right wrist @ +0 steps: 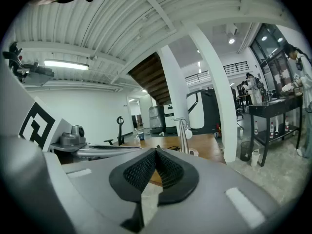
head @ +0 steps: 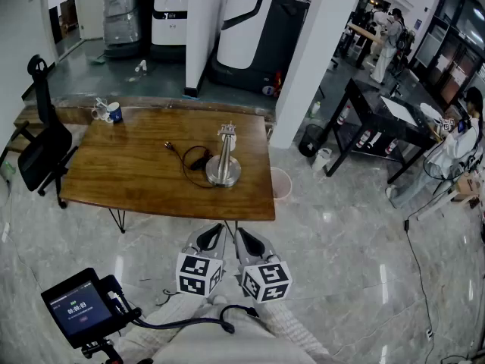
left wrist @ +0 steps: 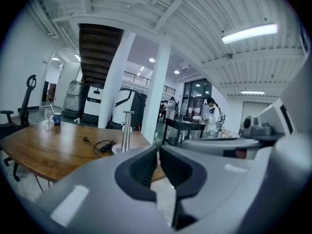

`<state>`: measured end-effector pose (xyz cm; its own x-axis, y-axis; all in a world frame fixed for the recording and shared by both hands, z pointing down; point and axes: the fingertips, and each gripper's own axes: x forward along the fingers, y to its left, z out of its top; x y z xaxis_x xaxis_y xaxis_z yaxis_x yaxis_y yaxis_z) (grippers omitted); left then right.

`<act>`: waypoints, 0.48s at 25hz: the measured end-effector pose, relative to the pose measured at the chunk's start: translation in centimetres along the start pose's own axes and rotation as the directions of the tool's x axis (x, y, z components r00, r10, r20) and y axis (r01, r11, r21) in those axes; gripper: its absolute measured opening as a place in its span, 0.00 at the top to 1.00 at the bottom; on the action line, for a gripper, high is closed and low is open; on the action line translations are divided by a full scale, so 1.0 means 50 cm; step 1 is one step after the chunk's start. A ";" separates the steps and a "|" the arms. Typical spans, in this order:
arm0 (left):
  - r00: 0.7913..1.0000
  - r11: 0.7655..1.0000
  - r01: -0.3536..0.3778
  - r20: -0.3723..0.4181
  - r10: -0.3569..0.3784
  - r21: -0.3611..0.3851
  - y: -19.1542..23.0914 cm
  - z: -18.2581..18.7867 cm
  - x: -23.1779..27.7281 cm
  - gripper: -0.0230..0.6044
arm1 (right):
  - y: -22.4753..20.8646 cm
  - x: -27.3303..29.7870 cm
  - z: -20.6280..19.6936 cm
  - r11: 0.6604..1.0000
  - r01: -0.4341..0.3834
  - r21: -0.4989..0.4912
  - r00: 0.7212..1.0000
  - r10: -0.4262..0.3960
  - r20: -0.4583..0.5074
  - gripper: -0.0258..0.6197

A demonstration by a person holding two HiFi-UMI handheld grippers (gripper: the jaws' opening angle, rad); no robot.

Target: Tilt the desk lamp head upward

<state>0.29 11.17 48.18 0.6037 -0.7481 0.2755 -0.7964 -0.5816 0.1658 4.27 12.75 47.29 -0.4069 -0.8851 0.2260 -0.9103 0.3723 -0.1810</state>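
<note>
Just short of the wooden table (head: 136, 184), the left gripper (head: 214, 233) and right gripper (head: 246, 237) hang side by side over the glossy floor (head: 341, 256), each with its jaws pressed together on nothing. Well beyond them, the desk lamp (head: 223, 161) stands upright on the table's right half, its round metal base on the wood and its small head atop the stem. A black cable (head: 188, 158) lies looped just left of the base. A blue mug (head: 114, 112) sits near the far left corner, and a black office chair (head: 42, 150) stands at the table's left end.
</note>
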 end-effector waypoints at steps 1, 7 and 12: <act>1.000 1.000 -0.002 0.001 0.002 0.004 0.005 0.006 0.001 0.95 | 0.002 0.004 0.007 1.000 -0.001 0.000 1.000 0.001 0.004 0.96; 1.000 0.999 -0.028 -0.001 0.028 -0.033 0.015 0.017 0.005 0.94 | -0.003 0.007 0.020 1.000 -0.010 0.000 1.000 0.010 -0.002 0.96; 0.999 0.997 -0.051 -0.002 0.051 -0.065 0.037 0.021 0.032 0.94 | -0.027 0.034 0.010 1.000 -0.013 -0.012 0.999 0.012 -0.039 0.96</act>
<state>-0.18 8.55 47.91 0.5620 -0.7763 0.2855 -0.8270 -0.5203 0.2131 4.84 10.59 47.42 -0.4205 -0.8689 0.2612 -0.9060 0.3868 -0.1719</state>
